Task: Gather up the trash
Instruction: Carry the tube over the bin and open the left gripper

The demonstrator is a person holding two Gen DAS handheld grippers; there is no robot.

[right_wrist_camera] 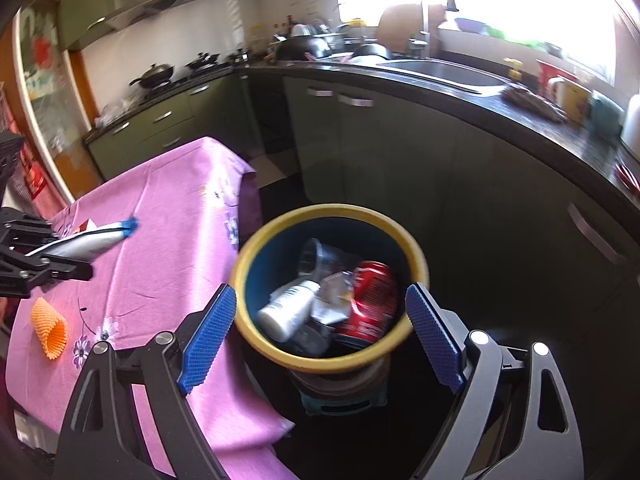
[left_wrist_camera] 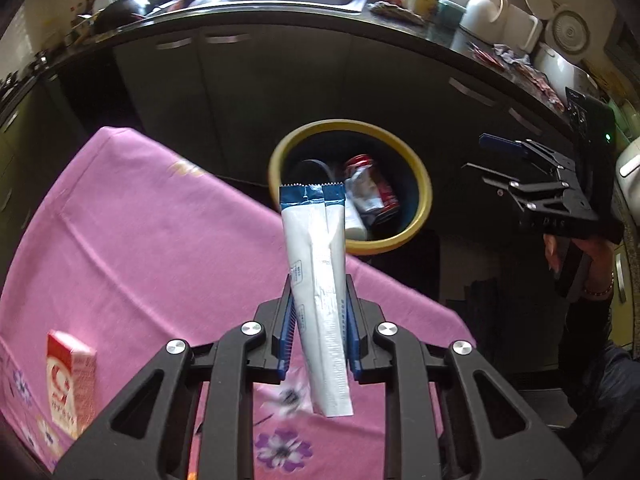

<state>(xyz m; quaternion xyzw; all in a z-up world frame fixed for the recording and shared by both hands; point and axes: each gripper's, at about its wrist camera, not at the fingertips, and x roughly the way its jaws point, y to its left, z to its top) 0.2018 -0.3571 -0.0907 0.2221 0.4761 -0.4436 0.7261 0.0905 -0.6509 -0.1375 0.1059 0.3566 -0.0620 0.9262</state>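
Trash in the form of a white wrapper (left_wrist_camera: 318,280) with a blue end is clamped between the blue pads of the left tool (left_wrist_camera: 320,320), above the pink-clothed bench (left_wrist_camera: 120,240). To the left of that tool, a red and white carton (left_wrist_camera: 70,380) is seen on the cloth. Ahead of it stands a yellow-rimmed bin (left_wrist_camera: 416,176), in which a red can (right_wrist_camera: 370,300), a white bottle (right_wrist_camera: 286,310) and a clear cup (right_wrist_camera: 316,256) are seen. To the right, the right tool (right_wrist_camera: 320,334) is held with its pads wide apart and empty, the bin just ahead of it. An orange foam sleeve (right_wrist_camera: 50,328) lies on the cloth to its left.
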